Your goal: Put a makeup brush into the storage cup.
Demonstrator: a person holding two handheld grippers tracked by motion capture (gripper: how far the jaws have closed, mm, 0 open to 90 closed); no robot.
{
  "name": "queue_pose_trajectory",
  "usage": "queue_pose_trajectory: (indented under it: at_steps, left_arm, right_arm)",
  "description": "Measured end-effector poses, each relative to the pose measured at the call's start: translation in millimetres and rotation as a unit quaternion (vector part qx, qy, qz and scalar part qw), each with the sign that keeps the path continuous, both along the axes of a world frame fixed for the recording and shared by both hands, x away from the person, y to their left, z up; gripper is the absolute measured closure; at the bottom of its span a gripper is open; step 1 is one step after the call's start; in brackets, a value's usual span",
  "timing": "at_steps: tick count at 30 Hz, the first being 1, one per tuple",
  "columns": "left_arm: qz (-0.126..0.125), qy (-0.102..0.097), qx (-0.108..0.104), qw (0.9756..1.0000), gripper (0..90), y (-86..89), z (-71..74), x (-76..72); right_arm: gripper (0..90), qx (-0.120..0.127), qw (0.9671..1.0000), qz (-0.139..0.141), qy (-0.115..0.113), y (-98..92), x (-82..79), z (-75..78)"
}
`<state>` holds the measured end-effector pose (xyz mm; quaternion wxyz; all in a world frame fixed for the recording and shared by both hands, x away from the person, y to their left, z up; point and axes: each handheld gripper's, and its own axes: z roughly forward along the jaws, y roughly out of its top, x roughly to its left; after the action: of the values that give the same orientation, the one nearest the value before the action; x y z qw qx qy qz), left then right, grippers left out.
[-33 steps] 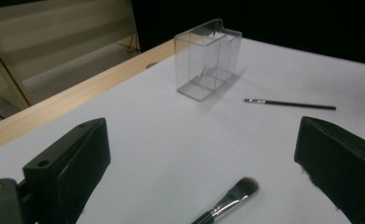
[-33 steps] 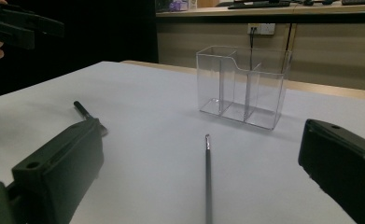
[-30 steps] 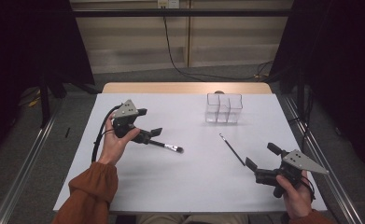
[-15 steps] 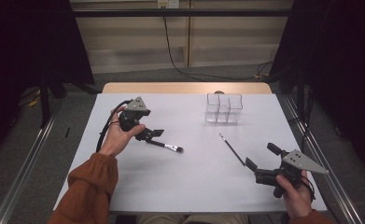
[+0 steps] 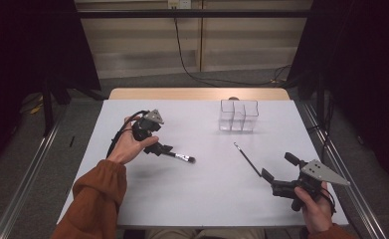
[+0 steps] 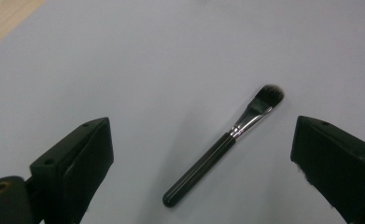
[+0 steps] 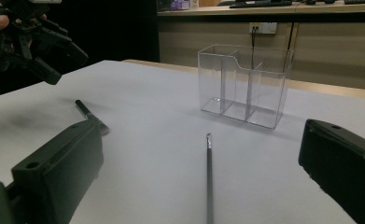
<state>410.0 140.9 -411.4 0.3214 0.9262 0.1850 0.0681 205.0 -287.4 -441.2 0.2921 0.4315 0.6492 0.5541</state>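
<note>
left tongs [image 6: 203,154] – spread wide above makeup brush [image 6: 222,147] | right tongs [image 7: 208,186] – agape, thin stick [image 7: 209,182] between

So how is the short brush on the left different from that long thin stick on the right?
The short brush has a thick black handle, a shiny metal collar and a flat dark tuft; the thin stick is much slimmer, and its tip is too small to make out. The brush lies below the open left gripper; the stick points toward the right gripper, which is also open. Both lie flat on the white table, outside the clear organiser.
</note>
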Motion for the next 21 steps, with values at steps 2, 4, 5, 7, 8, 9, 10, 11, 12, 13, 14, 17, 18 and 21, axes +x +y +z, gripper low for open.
queue_pose_trajectory:
  at_steps: [2, 4, 5, 7, 8, 9, 10, 11, 12, 13, 14, 17, 18, 21]
  left_arm:
    - [-0.001, 0.001, 0.009, 1.0, 5.8, -0.8, -2.1, 0.7]
    - [-0.005, 0.009, 0.014, 0.9998, 5.9, -2.4, -4.7, 1.3]
    - [-0.007, 0.013, 0.02, 0.9997, 5.9, -3.8, -6.5, 1.4]
    - [-0.016, 0.017, 0.036, 0.9991, 5.9, -5.8, -9.2, 2.4]
    - [-0.019, 0.019, 0.042, 0.9987, 5.9, -7.3, -11.0, 2.3]
    - [-0.024, 0.023, 0.052, 0.9981, 5.9, -8.6, -12.3, 2.3]
    - [-0.026, 0.024, 0.061, 0.9975, 5.8, -9.9, -14.2, 2.5]
    - [-0.029, 0.027, 0.066, 0.997, 5.8, -11.0, -16.1, 2.7]
    - [-0.033, 0.032, 0.073, 0.9963, 5.8, -11.8, -17.9, 3.2]
    - [-0.035, 0.033, 0.079, 0.9957, 5.7, -12.7, -20.0, 3.8]
    - [-0.038, 0.037, 0.082, 0.9952, 5.2, -13.6, -22.2, 4.0]
    - [-0.034, 0.049, 0.086, 0.9945, 4.3, -15.8, -27.2, 5.5]
    - [-0.042, 0.051, 0.093, 0.9935, 4.6, -16.5, -28.1, 6.3]
    - [-0.045, 0.056, 0.101, 0.9924, 5.0, -19.5, -31.5, 5.6]
  right_arm:
    - [0.0, -0.002, 1.0, 0.0, -0.001, -0.3, 0.2, -0.2]
    - [0.0, -0.002, 1.0, 0.001, -0.001, -0.2, 0.1, -0.1]
    - [0.0, -0.002, 1.0, 0.001, -0.002, -0.2, 0.3, -0.2]
    - [0.0, -0.003, 1.0, 0.003, -0.001, -0.3, 0.6, -0.4]
    - [0.0, -0.003, 1.0, 0.002, -0.001, -0.3, 0.5, -0.3]
    - [0.0, -0.003, 1.0, 0.002, 0.0, -0.3, 0.4, -0.4]
    - [0.0, -0.001, 1.0, 0.001, 0.001, 0.0, 0.3, -0.3]
    - [0.0, -0.001, 1.0, 0.001, -0.001, -0.1, 0.2, -0.2]
    - [0.0, 0.0, 1.0, 0.0, 0.0, 0.1, -0.2, 0.0]
    - [0.0, 0.0, 1.0, 0.002, 0.001, 0.2, -0.2, 0.0]
    - [0.0, 0.0, 1.0, 0.001, 0.0, 0.2, 0.0, -0.1]
    - [0.0, -0.001, 1.0, 0.002, 0.0, 0.2, 0.2, -0.2]
    - [0.0, 0.0, 1.0, 0.002, 0.0, 0.1, 0.1, -0.2]
    - [0.0, -0.002, 1.0, 0.002, 0.001, 0.0, 0.1, -0.4]
